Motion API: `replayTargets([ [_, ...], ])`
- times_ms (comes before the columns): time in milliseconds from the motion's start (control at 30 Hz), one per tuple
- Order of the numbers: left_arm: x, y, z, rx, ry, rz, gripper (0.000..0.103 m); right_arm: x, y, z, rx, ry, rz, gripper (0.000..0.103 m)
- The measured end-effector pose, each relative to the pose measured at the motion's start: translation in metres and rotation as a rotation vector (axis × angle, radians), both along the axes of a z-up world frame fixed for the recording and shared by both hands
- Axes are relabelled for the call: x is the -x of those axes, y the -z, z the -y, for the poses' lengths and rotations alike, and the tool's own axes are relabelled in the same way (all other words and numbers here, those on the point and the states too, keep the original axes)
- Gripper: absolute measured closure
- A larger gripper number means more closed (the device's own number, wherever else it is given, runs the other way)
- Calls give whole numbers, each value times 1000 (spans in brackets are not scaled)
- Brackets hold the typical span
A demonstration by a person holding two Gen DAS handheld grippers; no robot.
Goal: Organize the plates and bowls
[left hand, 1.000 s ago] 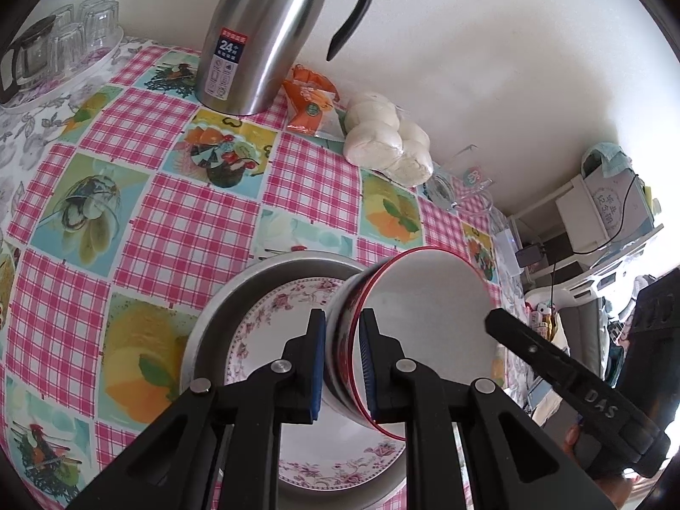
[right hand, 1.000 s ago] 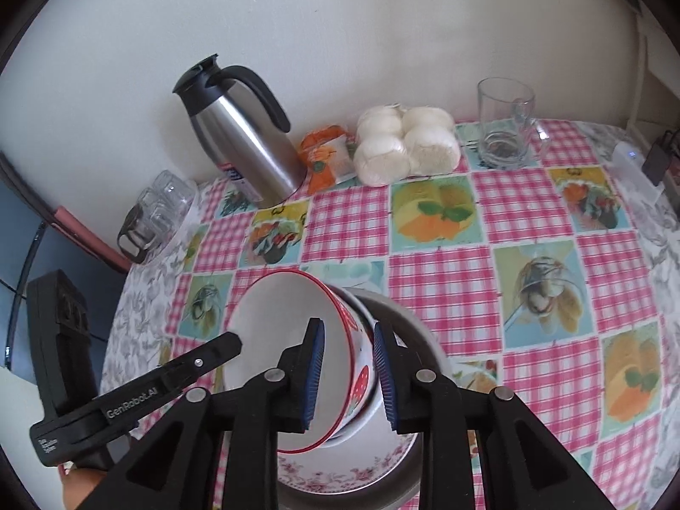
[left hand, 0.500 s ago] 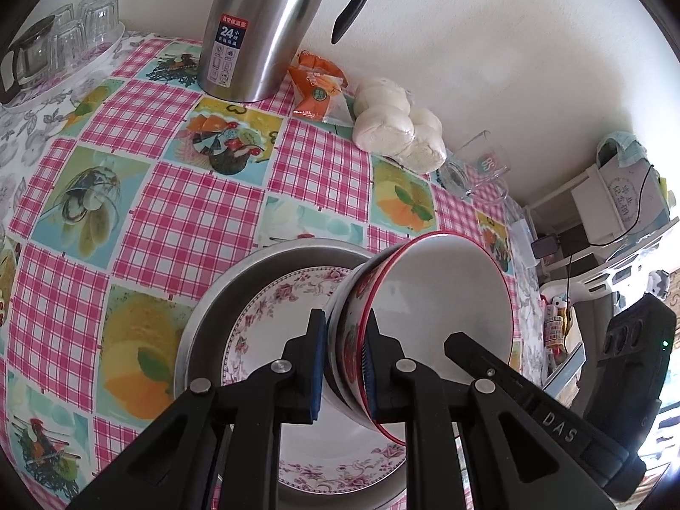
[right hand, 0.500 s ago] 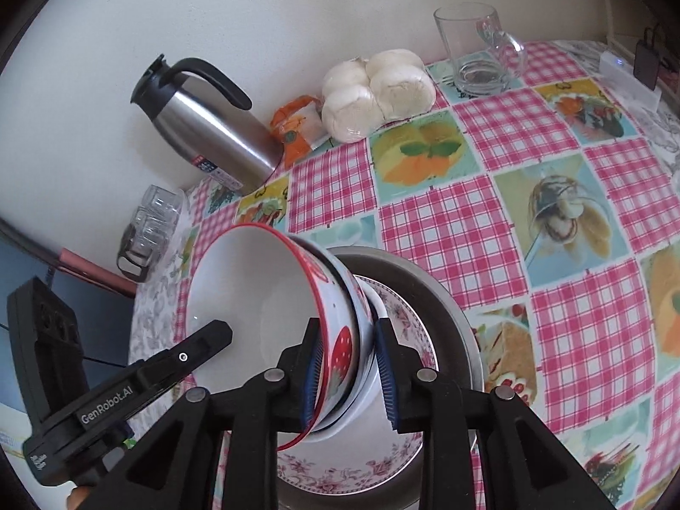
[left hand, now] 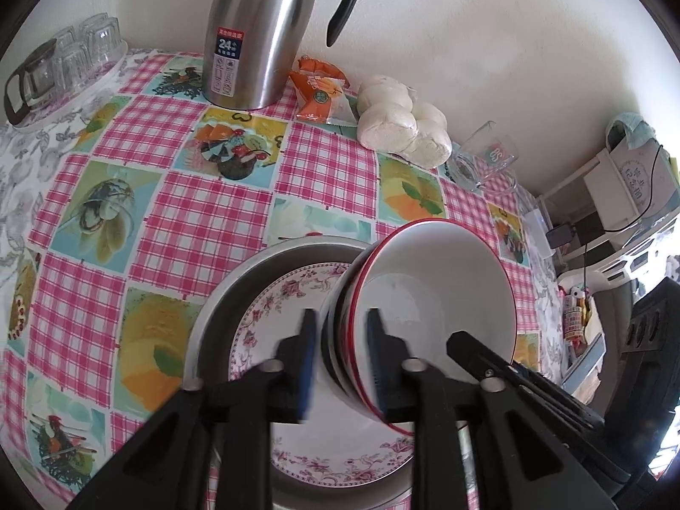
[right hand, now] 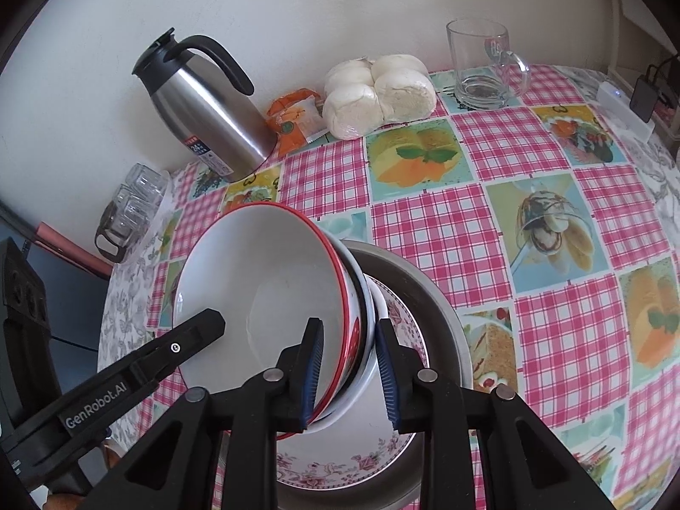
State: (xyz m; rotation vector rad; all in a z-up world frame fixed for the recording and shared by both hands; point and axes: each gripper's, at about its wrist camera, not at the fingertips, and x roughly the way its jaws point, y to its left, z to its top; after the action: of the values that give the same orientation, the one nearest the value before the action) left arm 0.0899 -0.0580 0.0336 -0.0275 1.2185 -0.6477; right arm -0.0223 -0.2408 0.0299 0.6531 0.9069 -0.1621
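A stack of nested white bowls with red rims [left hand: 429, 293] [right hand: 263, 293] sits tilted on a floral plate [left hand: 276, 318] [right hand: 395, 459] inside a metal pan [left hand: 238, 293] [right hand: 433, 297]. My left gripper [left hand: 338, 361] has its jaws spread around the stack's rim, with gaps beside the pads. My right gripper [right hand: 350, 374] straddles the opposite rim, its jaws also spread apart. Each gripper shows in the other's view.
A steel thermos jug [left hand: 255, 29] [right hand: 208, 102], an orange snack packet [left hand: 318, 93], wrapped white buns [left hand: 399, 123] [right hand: 378, 93] and a glass mug [right hand: 480, 68] stand by the wall. Small glasses [left hand: 63, 63] [right hand: 131, 208] sit at the left. Shelving [left hand: 616, 195] stands off the table's right.
Both grippers have opened from their grip on the bowl stack's rim. The stack has come lower onto the floral plate.
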Motion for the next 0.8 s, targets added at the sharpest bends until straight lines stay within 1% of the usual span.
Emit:
replayTargets([
  [33, 1, -2, -2, -6, -7, 8, 61, 1, -1, 0, 2, 0, 0, 74],
  [67, 2, -3, -3, -9, -10, 13, 59, 2, -2, 0, 6, 2, -2, 73],
  [100, 4, -6, -4, -11, -13, 19, 58, 4, -4, -1, 15, 6, -4, 66],
  [133, 4, -7, -5, -12, -17, 23, 54, 6, -5, 0, 23, 10, -6, 58],
  [167, 5, -9, -7, -16, -24, 28, 51, 8, -6, 0, 31, 16, -6, 54],
  [200, 6, -11, -9, -22, -34, 33, 42, 11, -7, 0, 40, 21, -5, 52],
  [233, 7, -13, -11, -27, -41, 39, 36, 14, -8, 0, 47, 25, -4, 50],
  [267, 8, -14, -12, -35, -48, 50, 34, 16, -9, -1, 53, 27, -4, 48],
  [333, 10, -17, -16, -46, -60, 68, 31, 21, -11, -2, 70, 33, -2, 40],
  [367, 11, -18, -19, -48, -69, 76, 29, 24, -11, -3, 79, 35, 0, 38],
  [433, 12, -18, -23, -51, -86, 86, 19, 30, -13, -4, 99, 40, 5, 31],
  [567, 17, -12, -30, -88, -103, 103, 18, 39, -11, -6, 112, 59, 14, 24],
  [600, 19, -11, -31, -93, -103, 106, 16, 41, -11, -6, 110, 60, 17, 22],
  [633, 20, -11, -32, -93, -105, 108, 13, 43, -12, -7, 110, 61, 21, 21],
  [767, 27, -14, -34, -98, -114, 144, 12, 51, -17, -11, 122, 54, 57, 20],
  [800, 29, -16, -35, -97, -115, 150, 12, 53, -18, -12, 123, 52, 64, 17],
])
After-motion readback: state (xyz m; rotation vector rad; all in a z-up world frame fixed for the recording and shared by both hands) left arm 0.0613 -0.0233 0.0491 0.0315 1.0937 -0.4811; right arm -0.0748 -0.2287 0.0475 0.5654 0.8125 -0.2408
